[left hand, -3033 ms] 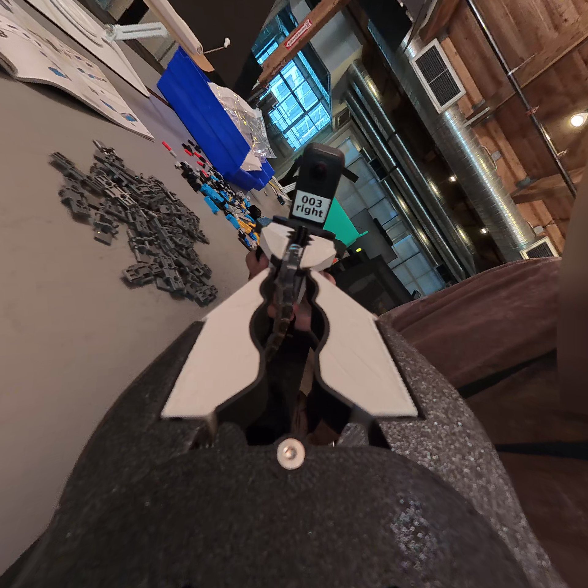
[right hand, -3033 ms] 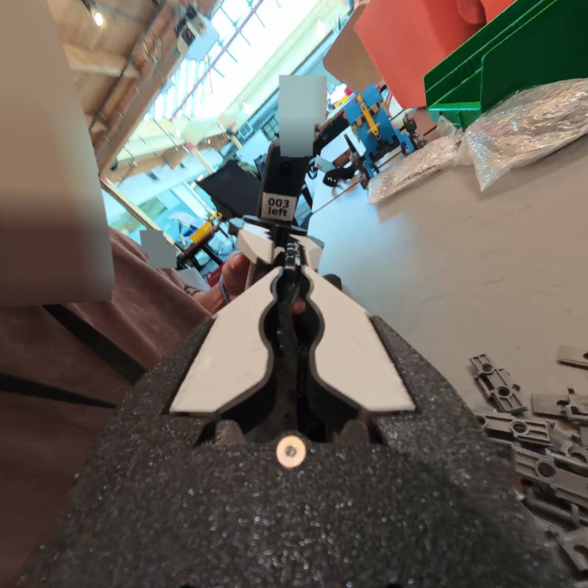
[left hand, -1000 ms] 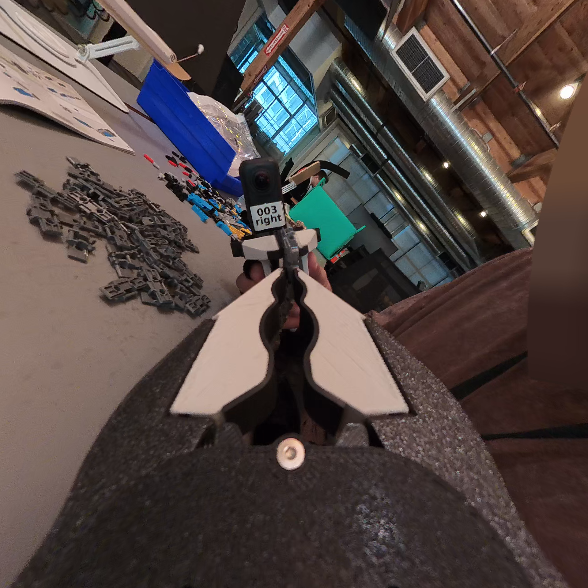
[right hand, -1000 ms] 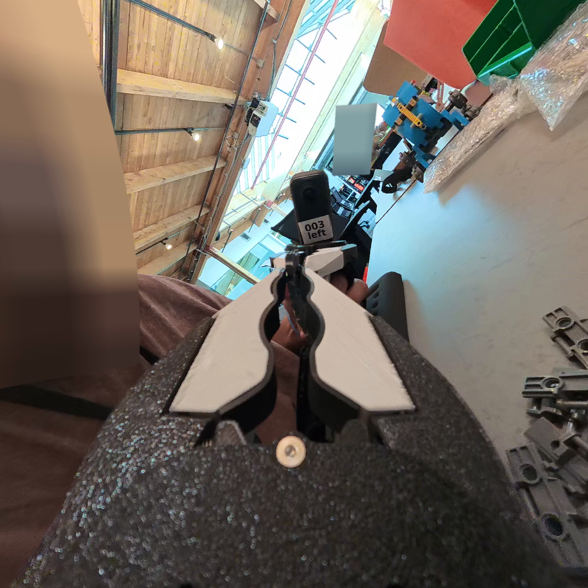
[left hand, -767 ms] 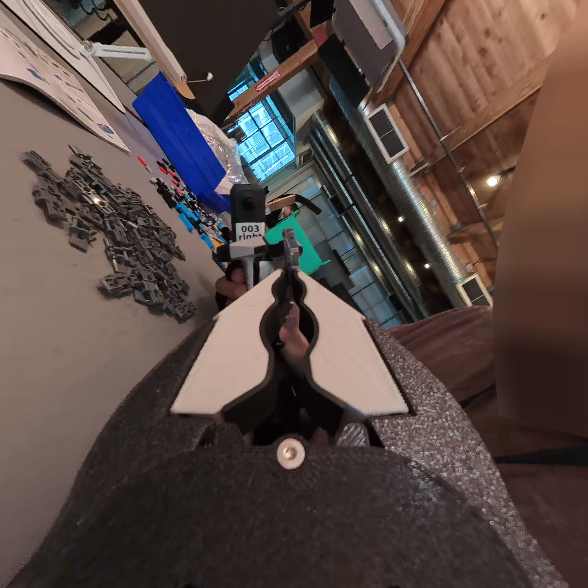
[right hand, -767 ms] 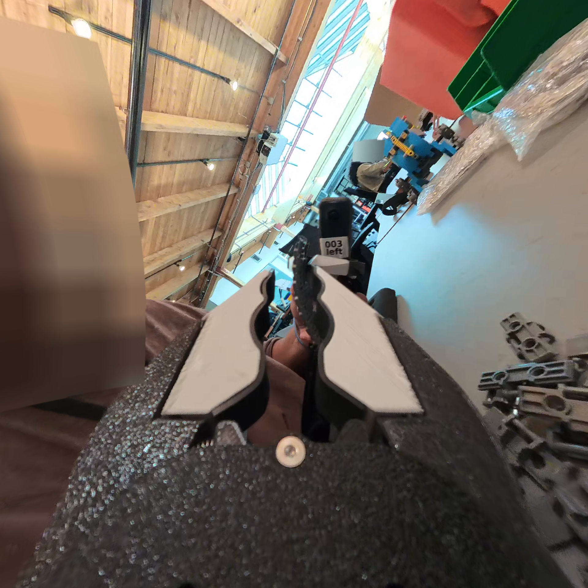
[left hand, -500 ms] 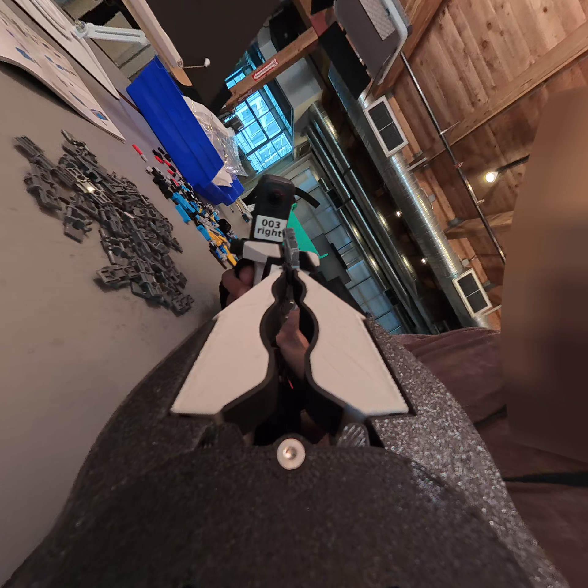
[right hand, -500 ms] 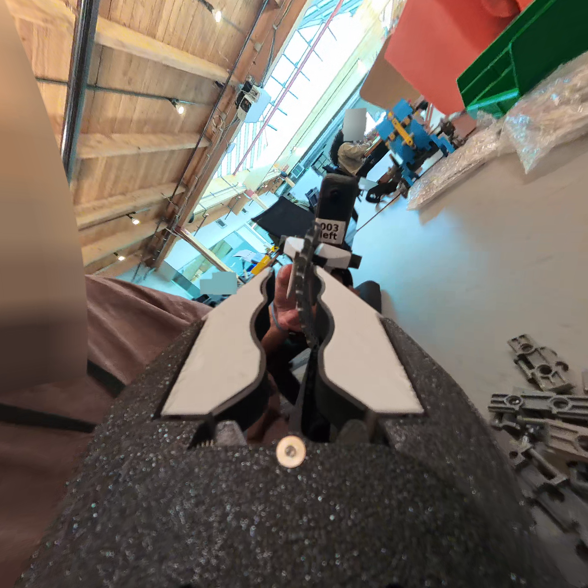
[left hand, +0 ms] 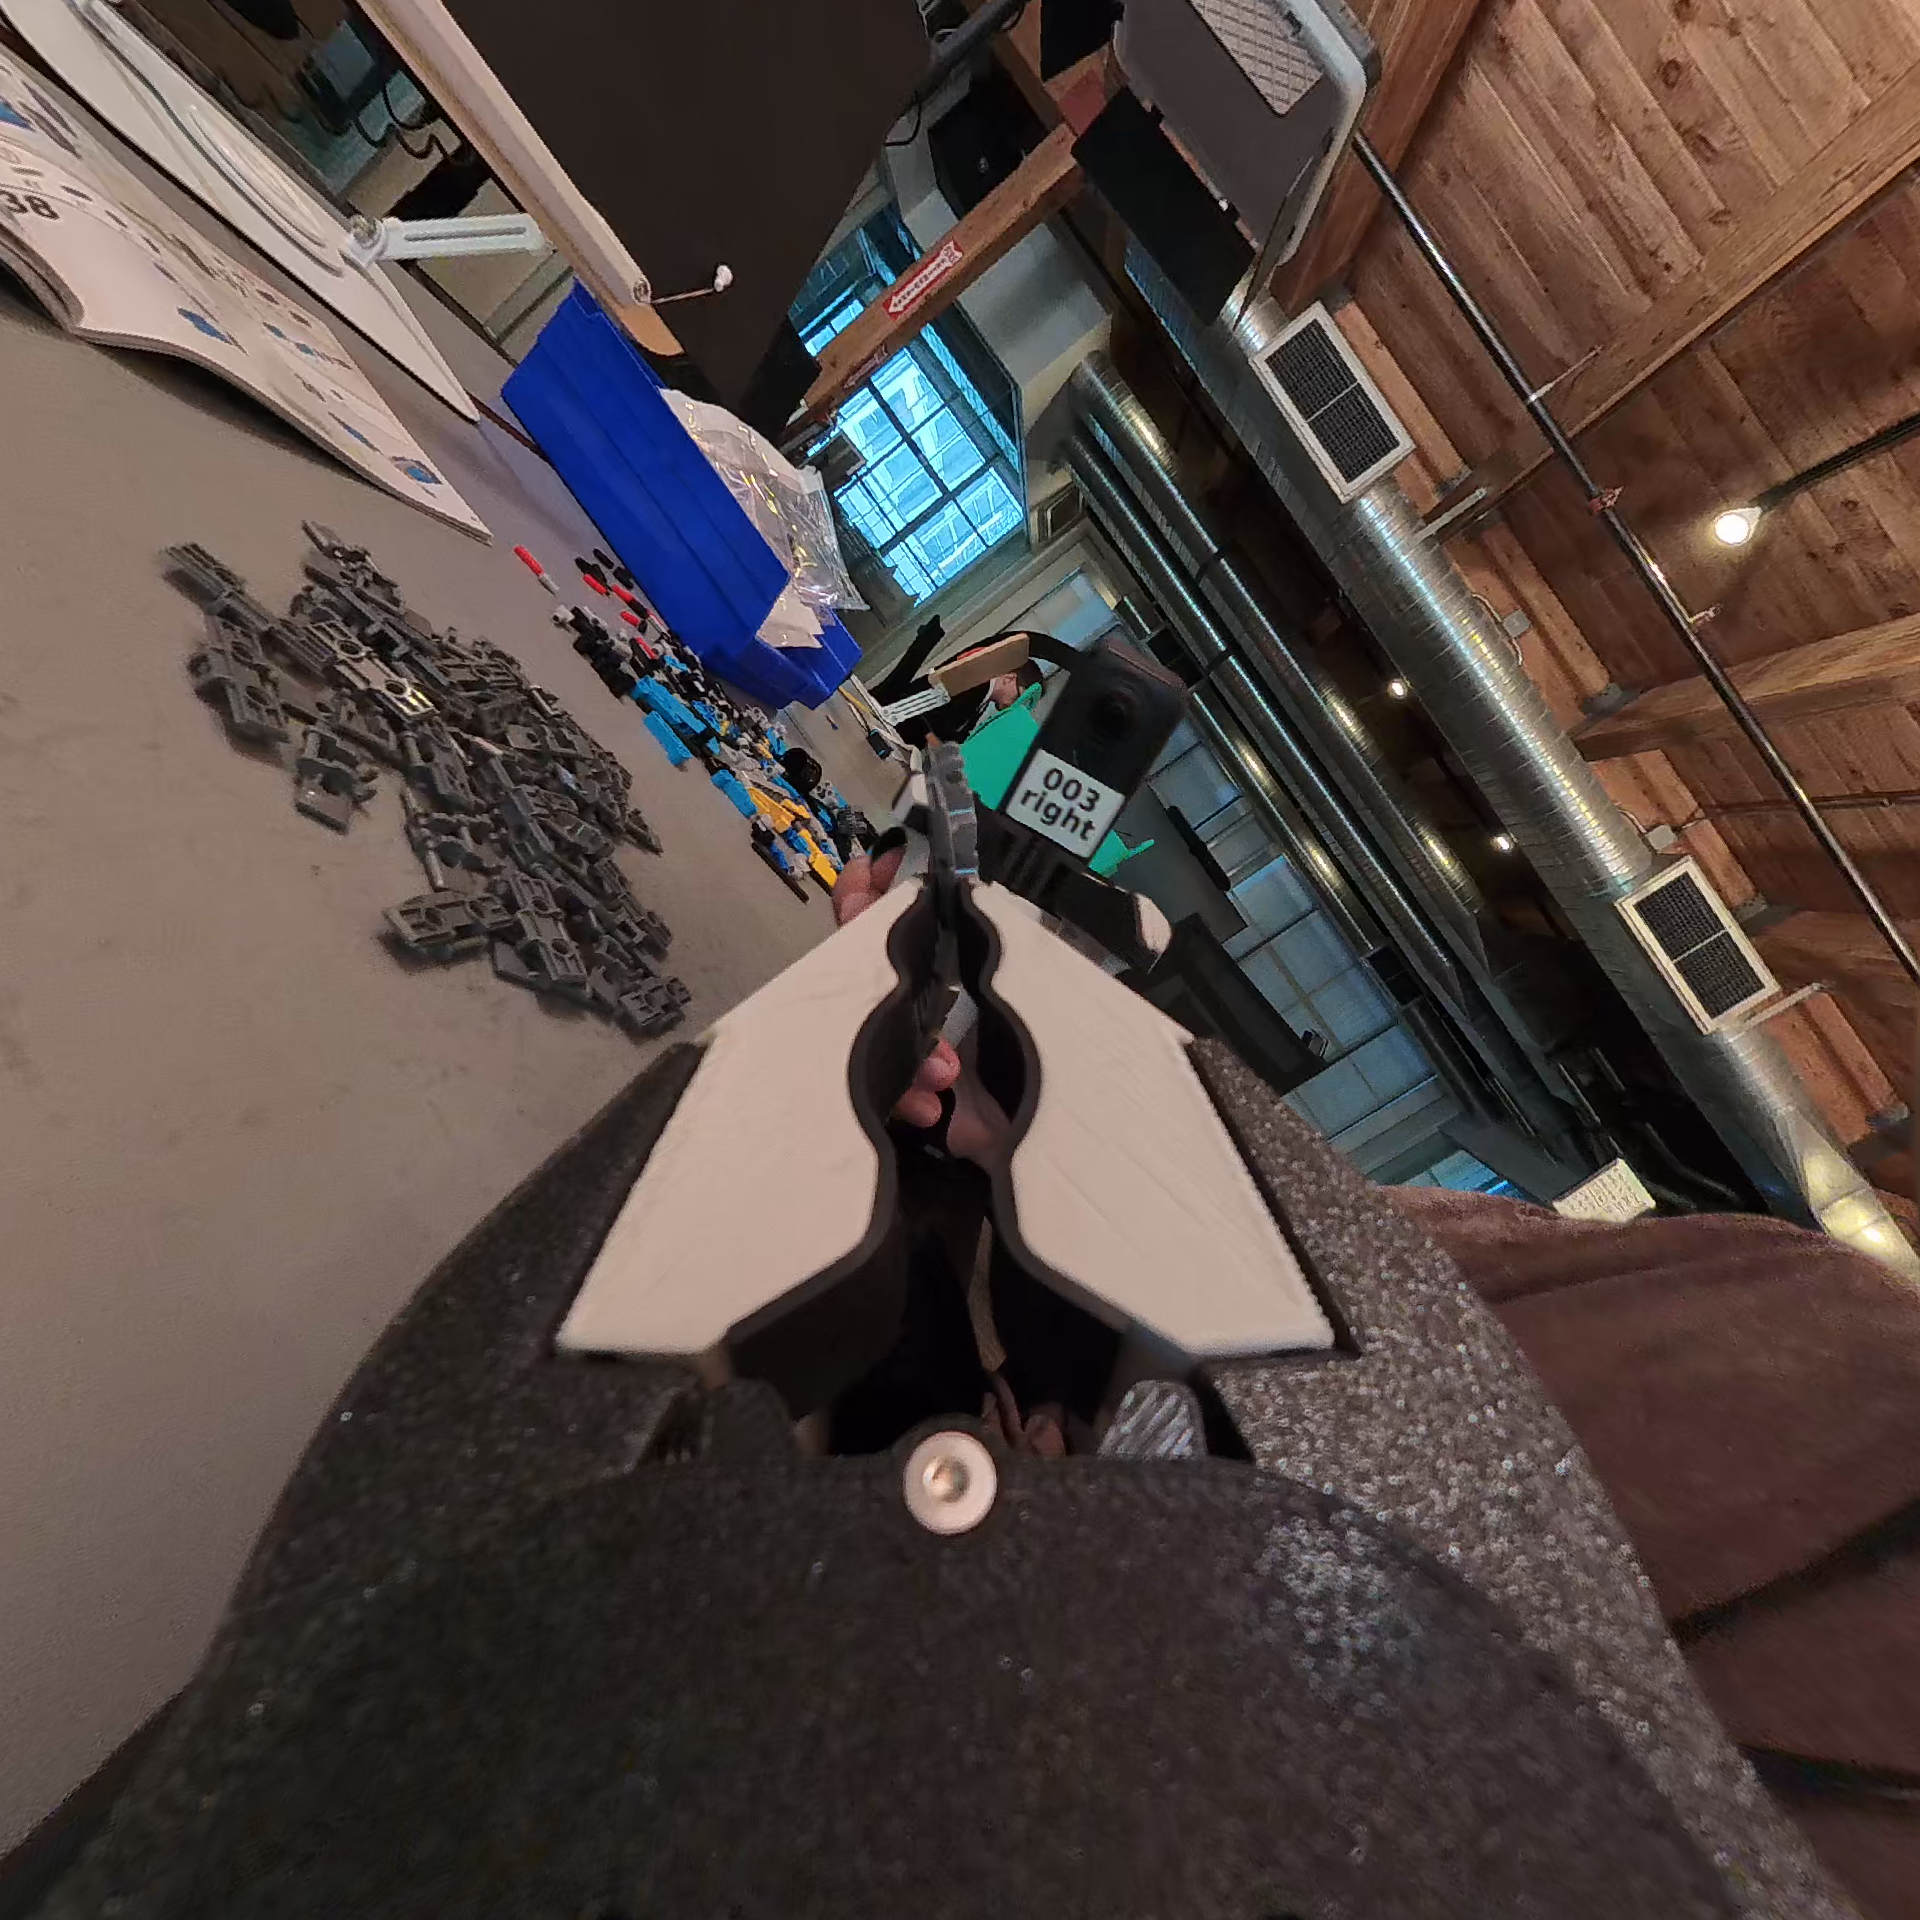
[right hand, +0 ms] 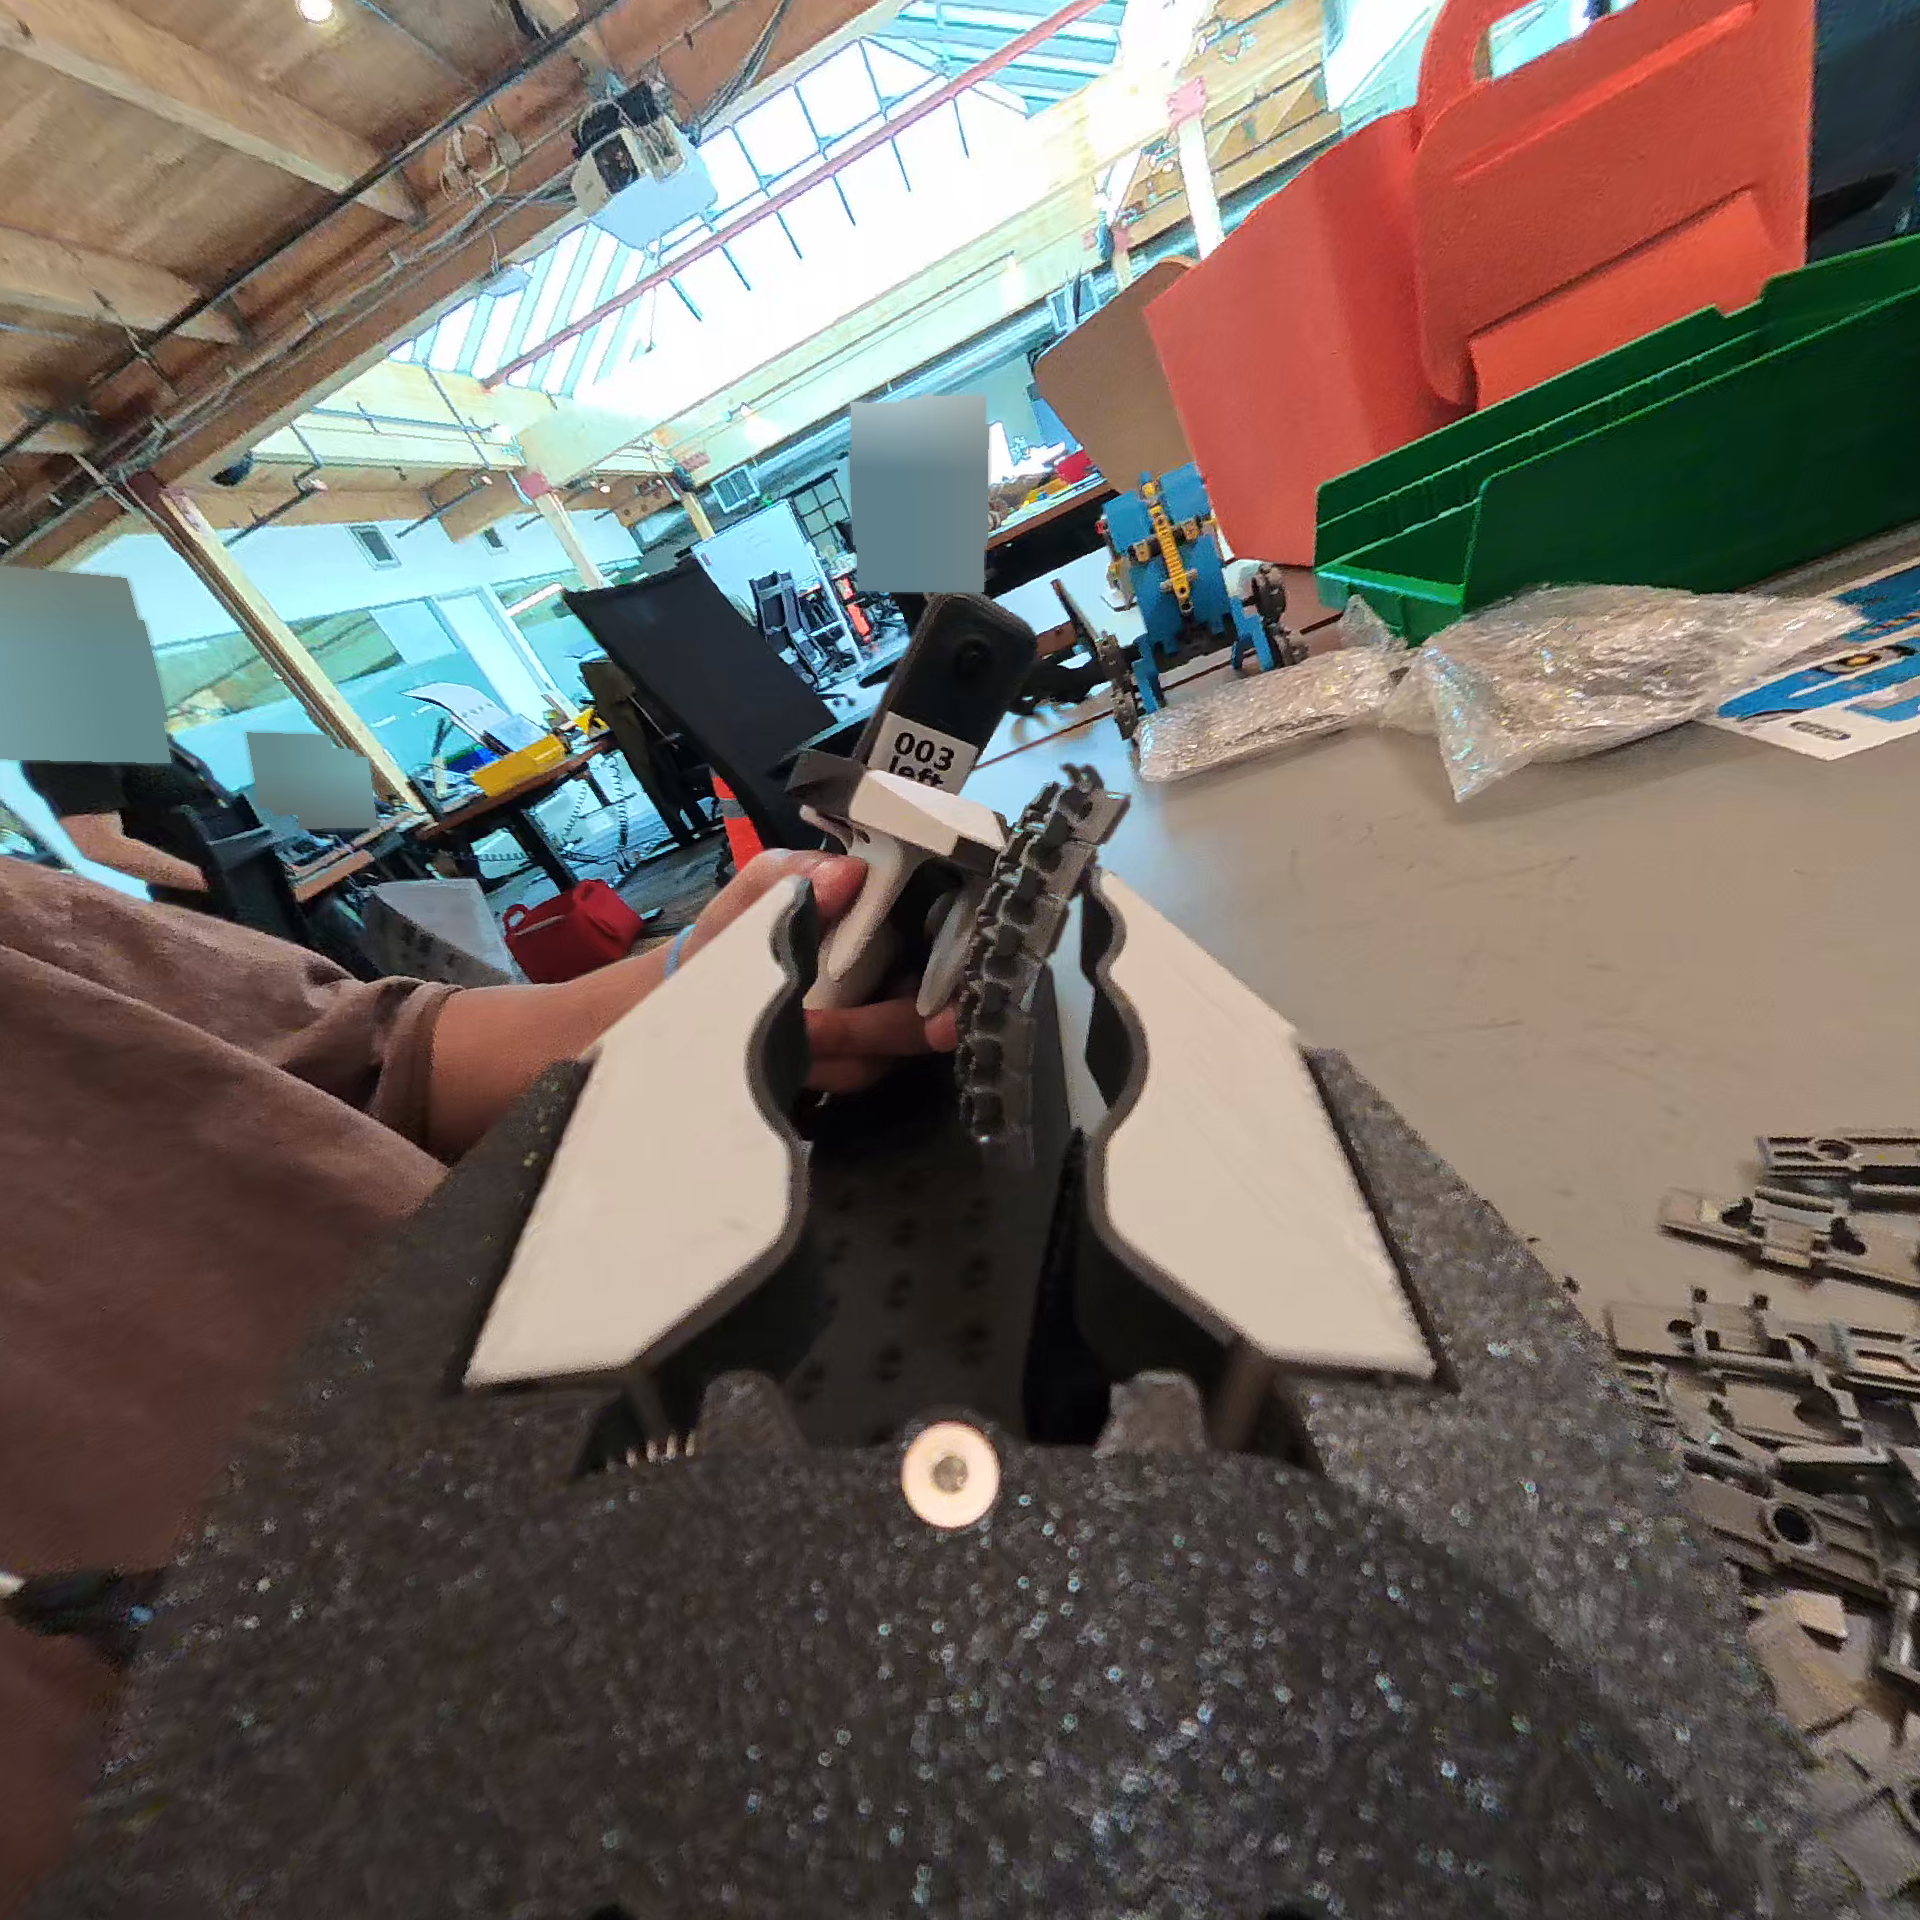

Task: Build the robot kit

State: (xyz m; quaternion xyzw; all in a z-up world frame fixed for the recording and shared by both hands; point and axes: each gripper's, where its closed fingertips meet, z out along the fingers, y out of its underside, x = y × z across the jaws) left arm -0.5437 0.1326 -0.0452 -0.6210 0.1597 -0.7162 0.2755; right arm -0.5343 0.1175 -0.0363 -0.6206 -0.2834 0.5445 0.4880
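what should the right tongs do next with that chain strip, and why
Probably close the right tongs on the dark link chain. Their jaws stand open, with the chain lying against the right-hand finger and not clamped. The left tongs are shut on the chain, so only one end looks secured.

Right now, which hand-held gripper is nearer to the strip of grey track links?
Left. The left hand-held gripper is shut on the strip of track links. The right hand-held gripper is open around the strip's free end, which lies against one finger; contact is unclear.
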